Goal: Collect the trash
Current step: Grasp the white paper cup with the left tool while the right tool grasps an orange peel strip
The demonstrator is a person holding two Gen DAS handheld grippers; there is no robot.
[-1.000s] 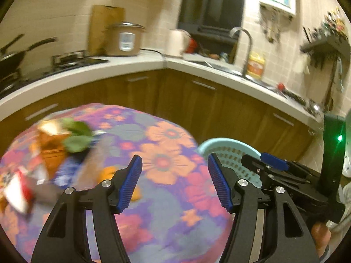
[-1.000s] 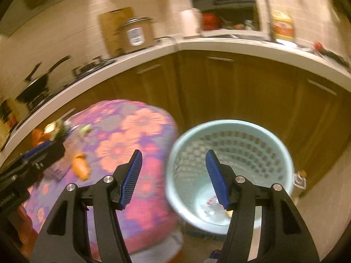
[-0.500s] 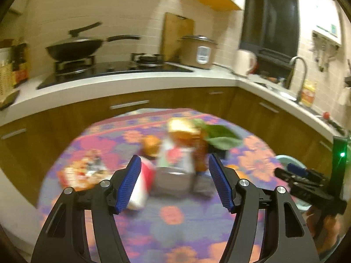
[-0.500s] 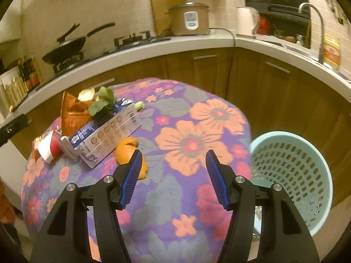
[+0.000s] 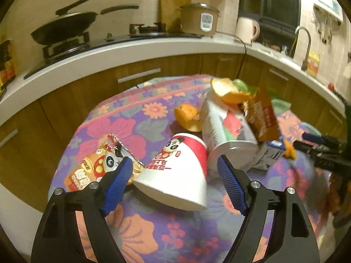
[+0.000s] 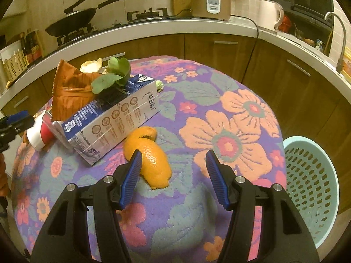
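Observation:
On the round table with the floral cloth (image 6: 230, 118) lies a heap of trash. A red and white panda paper cup (image 5: 175, 164) lies on its side between the fingers of my left gripper (image 5: 175, 179); its jaws are opening and the pads stay clear of the cup. A snack wrapper (image 5: 96, 168) lies left of the cup, and a white crumpled pack (image 5: 223, 131) with peel and an orange bag sits behind it. My right gripper (image 6: 174, 173) is open over an orange peel (image 6: 151, 157), which sits by its left pad. A milk carton (image 6: 114, 120) lies beyond.
A light blue perforated basket (image 6: 311, 188) stands on the floor right of the table. An orange snack bag (image 6: 68, 92) and green leaves (image 6: 116, 74) rest on the carton. Wooden cabinets and a white counter with a wok (image 6: 72, 19) and a rice cooker (image 6: 210, 2) curve behind.
Both grippers swung away from the basket toward the trash and came down closer to the table. The left jaws have widened around the cup. The right jaws keep the same gap.

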